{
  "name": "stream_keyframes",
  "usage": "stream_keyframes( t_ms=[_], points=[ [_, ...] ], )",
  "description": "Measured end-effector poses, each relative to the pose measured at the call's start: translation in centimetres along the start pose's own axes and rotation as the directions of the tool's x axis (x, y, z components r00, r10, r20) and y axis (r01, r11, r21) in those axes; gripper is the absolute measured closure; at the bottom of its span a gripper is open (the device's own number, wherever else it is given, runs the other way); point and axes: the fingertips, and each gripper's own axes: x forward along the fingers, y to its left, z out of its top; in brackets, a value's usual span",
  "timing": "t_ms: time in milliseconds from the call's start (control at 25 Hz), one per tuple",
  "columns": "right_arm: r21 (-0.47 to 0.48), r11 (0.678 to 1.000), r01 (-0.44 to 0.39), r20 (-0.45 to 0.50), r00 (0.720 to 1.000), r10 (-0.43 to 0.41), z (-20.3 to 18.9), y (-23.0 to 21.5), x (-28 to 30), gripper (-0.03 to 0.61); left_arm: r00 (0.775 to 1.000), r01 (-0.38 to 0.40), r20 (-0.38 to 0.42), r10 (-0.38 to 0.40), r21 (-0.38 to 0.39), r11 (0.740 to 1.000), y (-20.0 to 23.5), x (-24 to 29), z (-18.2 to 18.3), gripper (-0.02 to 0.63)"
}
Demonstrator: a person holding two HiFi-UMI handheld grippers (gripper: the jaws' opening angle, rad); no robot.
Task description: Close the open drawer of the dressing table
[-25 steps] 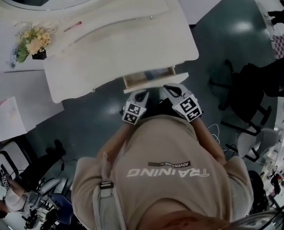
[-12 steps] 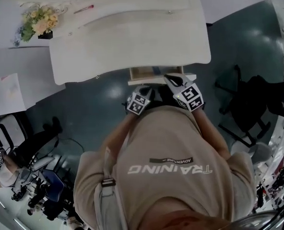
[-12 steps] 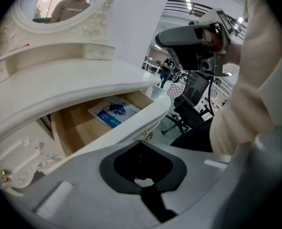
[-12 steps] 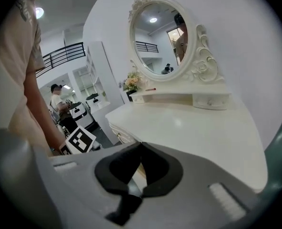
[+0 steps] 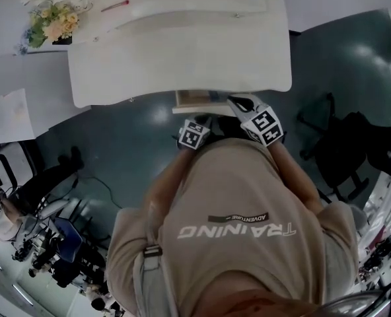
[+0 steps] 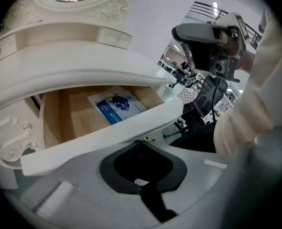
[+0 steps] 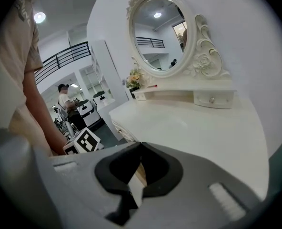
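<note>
Drawer (image 6: 69, 120) ajar, pale wood inside, curved glossy white front, flat booklet (image 6: 116, 106)

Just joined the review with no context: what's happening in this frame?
A person is at the white dressing table, working on its drawer. The drawer is partly open, with a blue-and-white leaflet inside. The left gripper and right gripper are both shut and empty. Each is up against the drawer front, the right one at its right end. The drawer is not yet closed.
</note>
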Motion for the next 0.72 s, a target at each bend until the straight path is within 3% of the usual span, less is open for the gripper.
stream_keyframes(
  t_ms=[160, 720],
  points=[
    [-0.02, 0.999, -0.025, -0.011, 1.0, 0.025, 0.7, -1.0, 0.3, 0.574, 1.0, -0.012, 0.004, 0.013, -0.055, 0.998, 0.8, 0.4, 0.8, 0.614],
    [-0.074, 0.997, -0.032, -0.01, 0.999, 0.032, 4.2, -2.6, 1.0, 0.574, 0.998, -0.057, 0.012, 0.058, -0.005, 0.998, 5.3, 1.1, 6.6, 0.614]
  ],
)
